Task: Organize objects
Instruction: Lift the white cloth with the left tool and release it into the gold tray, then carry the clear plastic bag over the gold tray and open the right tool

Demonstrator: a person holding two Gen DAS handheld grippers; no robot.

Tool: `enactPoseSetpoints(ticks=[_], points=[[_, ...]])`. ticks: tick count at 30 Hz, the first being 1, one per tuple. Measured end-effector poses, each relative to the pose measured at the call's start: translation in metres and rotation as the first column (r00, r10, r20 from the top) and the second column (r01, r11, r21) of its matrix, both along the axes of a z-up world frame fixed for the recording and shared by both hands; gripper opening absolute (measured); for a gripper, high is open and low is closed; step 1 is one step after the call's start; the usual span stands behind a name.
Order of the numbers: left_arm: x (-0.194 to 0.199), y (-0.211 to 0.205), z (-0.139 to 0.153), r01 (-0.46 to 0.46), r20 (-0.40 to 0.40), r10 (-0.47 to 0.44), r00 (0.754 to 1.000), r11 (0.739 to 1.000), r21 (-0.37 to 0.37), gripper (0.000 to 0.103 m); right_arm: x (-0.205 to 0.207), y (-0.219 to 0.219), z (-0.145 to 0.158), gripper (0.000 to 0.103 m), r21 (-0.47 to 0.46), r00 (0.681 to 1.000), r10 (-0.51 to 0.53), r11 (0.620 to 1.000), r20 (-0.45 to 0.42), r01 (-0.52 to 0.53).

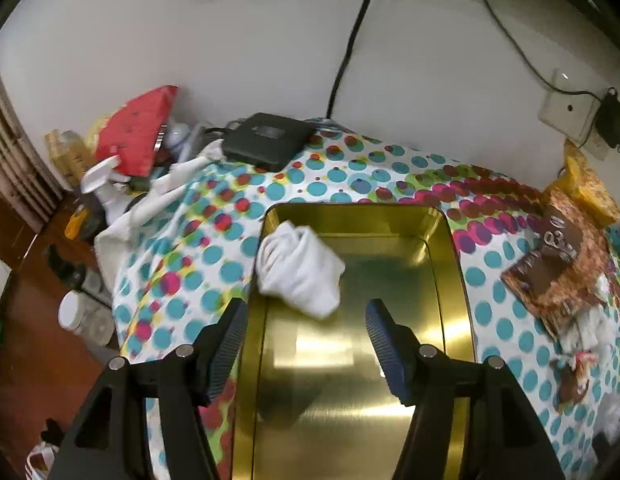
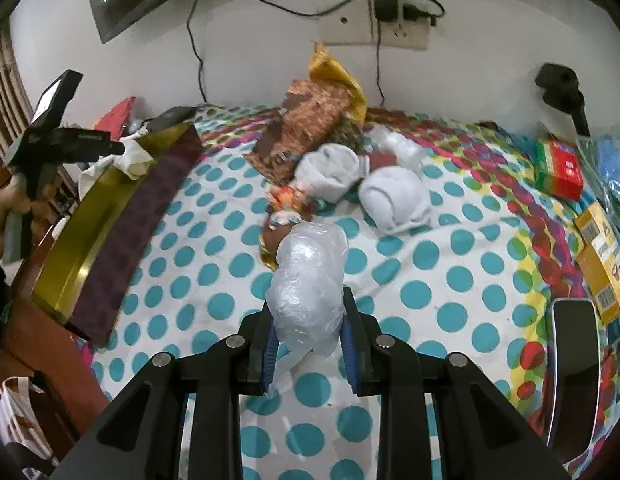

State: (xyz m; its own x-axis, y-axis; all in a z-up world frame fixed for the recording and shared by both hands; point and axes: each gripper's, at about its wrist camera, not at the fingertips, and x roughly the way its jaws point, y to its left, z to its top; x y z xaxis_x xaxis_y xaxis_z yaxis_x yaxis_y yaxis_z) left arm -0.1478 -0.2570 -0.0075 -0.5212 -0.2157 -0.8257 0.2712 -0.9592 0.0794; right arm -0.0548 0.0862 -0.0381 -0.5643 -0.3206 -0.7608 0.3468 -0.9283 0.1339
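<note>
An open gold tin (image 1: 450,280) lies on the dotted bedspread. A rolled white cloth (image 1: 297,268) rests in its far left corner, partly over the rim. My left gripper (image 1: 306,306) hangs open just above the tin, and the cloth lies beyond its fingertips, untouched. In the right wrist view my right gripper (image 2: 307,300) is shut on a crumpled clear plastic bag (image 2: 310,276), lifted over the bedspread. The tin (image 2: 81,240) shows at the left there, with its dark purple side. Two more rolled white cloths (image 2: 398,196) (image 2: 330,172) lie farther back.
Brown snack wrappers (image 2: 310,120) and small colourful scraps (image 2: 285,204) lie mid-bed. A red-green box (image 2: 560,172), a yellow box (image 2: 602,256) and a black curved object (image 2: 574,360) sit at the right. A black box (image 1: 265,140), a red box (image 1: 137,128) and bottles (image 1: 85,316) crowd the left.
</note>
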Motion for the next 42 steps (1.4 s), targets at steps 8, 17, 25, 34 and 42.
enactPoseSetpoints(ticks=[8, 17, 25, 34, 42], points=[[0.091, 0.017, 0.020, -0.008, -0.063, 0.019, 0.998, 0.985, 0.170, 0.063, -0.011, -0.059, 0.033, 0.026, -0.007, 0.987, 0.154, 0.988, -0.054, -0.155], [0.173, 0.013, 0.028, -0.077, -0.110, 0.097, 0.989, 0.981, 0.176, 0.063, -0.048, -0.169, 0.072, 0.026, 0.001, 0.938, 0.330, 0.943, -0.108, -0.332], [0.200, 0.001, 0.012, -0.108, -0.094, 0.126, 0.988, 0.978, 0.176, 0.063, -0.101, -0.243, 0.055, 0.026, 0.082, 0.932, 0.362, 0.930, -0.038, -0.358], [0.203, -0.011, -0.001, -0.107, -0.073, 0.124, 0.990, 0.974, 0.198, 0.063, -0.150, -0.292, 0.015, 0.026, 0.080, 0.949, 0.304, 0.947, 0.089, -0.311], [0.201, -0.022, -0.006, -0.122, -0.061, 0.138, 0.989, 0.970, 0.210, 0.063, -0.167, -0.310, -0.002, 0.026, 0.119, 0.953, 0.280, 0.948, 0.118, -0.294]])
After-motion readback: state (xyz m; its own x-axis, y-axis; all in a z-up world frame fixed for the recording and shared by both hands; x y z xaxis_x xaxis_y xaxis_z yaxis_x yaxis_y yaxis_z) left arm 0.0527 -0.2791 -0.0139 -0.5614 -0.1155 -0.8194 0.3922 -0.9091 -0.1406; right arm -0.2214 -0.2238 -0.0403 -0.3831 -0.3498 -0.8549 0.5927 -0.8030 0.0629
